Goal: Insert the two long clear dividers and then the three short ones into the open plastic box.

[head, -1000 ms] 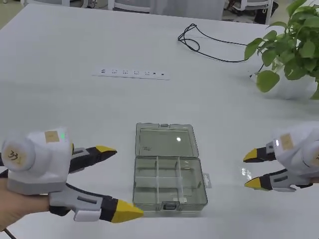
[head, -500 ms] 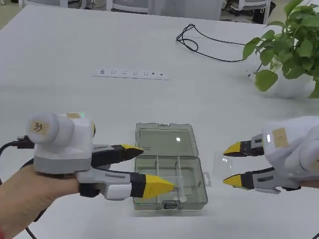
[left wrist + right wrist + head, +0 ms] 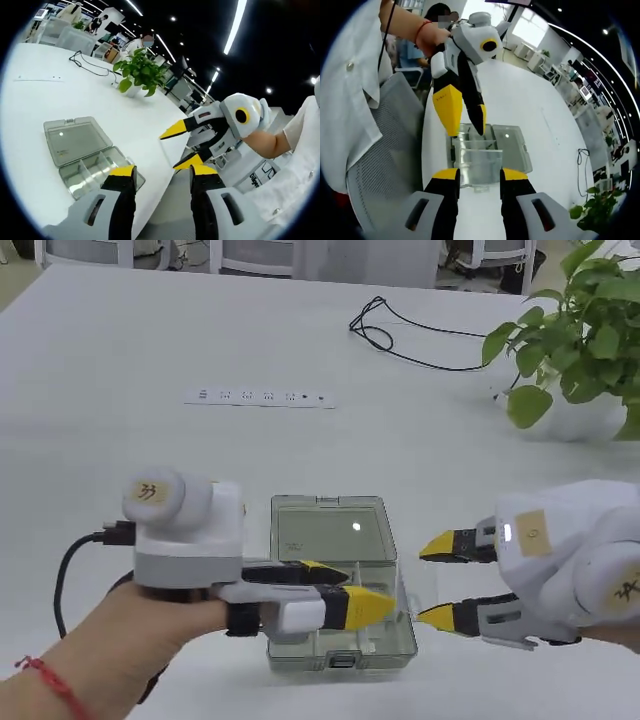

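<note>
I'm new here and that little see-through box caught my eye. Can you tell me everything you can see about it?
The box is clear, grey-tinted plastic and lies open on the white table. Its flat lid is folded back away from the person and joins a shallow tray that clear walls split into small compartments. A small latch sits on the near edge. The left gripper hangs over the tray; whether it touches cannot be told.
</note>
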Motion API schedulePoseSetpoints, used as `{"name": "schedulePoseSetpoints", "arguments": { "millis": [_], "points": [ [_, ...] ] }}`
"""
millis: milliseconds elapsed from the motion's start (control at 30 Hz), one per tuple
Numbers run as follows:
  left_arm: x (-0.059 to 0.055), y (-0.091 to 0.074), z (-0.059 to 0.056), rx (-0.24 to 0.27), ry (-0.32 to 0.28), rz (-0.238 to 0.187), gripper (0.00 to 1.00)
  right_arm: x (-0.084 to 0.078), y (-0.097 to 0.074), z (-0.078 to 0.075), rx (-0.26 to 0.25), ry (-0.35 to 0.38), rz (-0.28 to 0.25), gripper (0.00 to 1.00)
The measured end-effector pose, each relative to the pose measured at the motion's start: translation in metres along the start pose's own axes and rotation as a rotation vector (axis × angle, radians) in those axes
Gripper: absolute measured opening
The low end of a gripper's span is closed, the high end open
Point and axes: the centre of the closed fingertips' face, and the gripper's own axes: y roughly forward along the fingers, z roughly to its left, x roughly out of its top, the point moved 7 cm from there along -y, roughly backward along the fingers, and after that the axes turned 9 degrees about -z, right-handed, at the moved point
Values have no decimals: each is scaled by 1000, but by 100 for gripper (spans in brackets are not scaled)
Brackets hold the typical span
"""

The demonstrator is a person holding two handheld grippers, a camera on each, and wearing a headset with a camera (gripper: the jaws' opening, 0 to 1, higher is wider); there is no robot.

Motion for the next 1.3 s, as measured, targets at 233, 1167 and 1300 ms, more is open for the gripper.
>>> {"name": "schedulePoseSetpoints", "arguments": {
  "millis": [233, 1167, 1300],
  "points": [
    [-3, 10, -3, -4, -84, -10, 26, 11, 0, 5, 3, -22, -6, 32],
    [-10, 17, -7, -29, -147, -3, 0, 15, 2, 8, 7, -80, 18, 33],
    [-10, 17, -7, -25, -159, -13, 0, 15, 2, 8, 5, -91, 17, 33]
  ]
}}
